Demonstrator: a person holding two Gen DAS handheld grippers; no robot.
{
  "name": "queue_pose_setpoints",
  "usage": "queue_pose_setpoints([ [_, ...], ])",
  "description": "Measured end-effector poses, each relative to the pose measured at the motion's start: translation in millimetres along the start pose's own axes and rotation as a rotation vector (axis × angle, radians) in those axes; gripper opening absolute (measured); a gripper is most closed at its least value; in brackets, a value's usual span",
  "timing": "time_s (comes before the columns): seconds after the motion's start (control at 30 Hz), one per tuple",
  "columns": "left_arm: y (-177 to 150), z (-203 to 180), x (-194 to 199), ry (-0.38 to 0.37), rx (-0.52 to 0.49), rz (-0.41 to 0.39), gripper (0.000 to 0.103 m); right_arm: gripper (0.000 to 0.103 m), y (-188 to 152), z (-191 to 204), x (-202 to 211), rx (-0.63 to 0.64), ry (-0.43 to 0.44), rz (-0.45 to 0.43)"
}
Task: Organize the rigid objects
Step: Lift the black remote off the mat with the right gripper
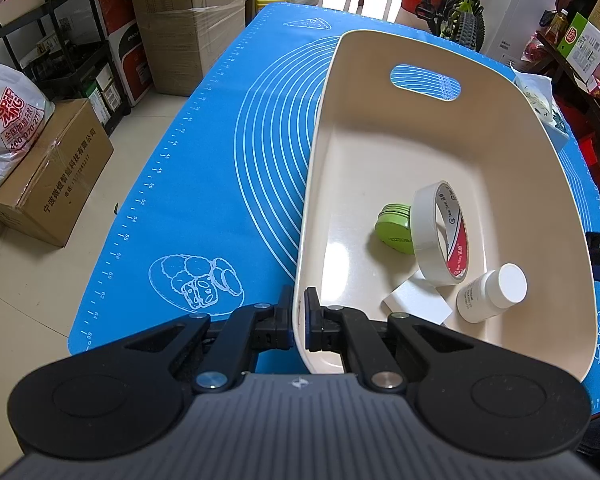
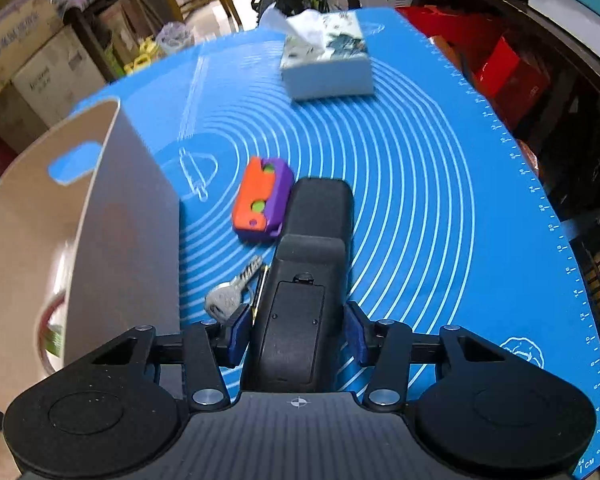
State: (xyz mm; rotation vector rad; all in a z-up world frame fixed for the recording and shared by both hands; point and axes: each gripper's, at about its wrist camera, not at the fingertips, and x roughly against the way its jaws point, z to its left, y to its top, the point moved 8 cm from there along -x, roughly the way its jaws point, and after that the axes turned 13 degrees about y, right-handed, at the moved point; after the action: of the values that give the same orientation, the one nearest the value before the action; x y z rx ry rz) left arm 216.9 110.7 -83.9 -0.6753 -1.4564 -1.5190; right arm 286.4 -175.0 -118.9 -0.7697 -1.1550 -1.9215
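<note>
Tape roll [image 1: 440, 232] left view only; remote [image 2: 304, 280] right only.

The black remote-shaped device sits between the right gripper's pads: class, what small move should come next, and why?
Probably carry the black device leftward over the cream plastic bin. The right gripper appears clamped on it, and the left gripper pinches the bin's rim, steadying it.

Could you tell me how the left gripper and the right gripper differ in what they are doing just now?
The left gripper is pinched shut on the thin rim of the cream bin; the right gripper stands wider, clamped on a bulky black remote. The left one grips the container; the right one grips an item outside it, over the blue mat. Both point steeply downward.
</note>
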Motion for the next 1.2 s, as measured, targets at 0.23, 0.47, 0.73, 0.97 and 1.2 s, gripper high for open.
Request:
queue_pose_setpoints([
  [0.23,0,0,0,-0.001,0.001,0.0,0.006,0.053,4,-5,7,-0.056,0.044,-0.026],
  [0.47,0,2,0,-0.002,0.001,0.0,0.006,0.053,-9,-1,-6,0.173,-0.115,0.046],
  [0.73,0,1,0,-0.003,0.001,0.0,0.006,0.053,-15,-13,-18,0.167,-0.139,0.084],
  [0.97,0,2,0,-0.003,0.001,0.0,0.006,0.053,-17,-9,-20,0.169,-0.137,0.083],
  [1.2,0,2,0,-0.003,0.001,0.0,0.006,0.054,-16,-7,-24,0.188,-0.164,0.099],
])
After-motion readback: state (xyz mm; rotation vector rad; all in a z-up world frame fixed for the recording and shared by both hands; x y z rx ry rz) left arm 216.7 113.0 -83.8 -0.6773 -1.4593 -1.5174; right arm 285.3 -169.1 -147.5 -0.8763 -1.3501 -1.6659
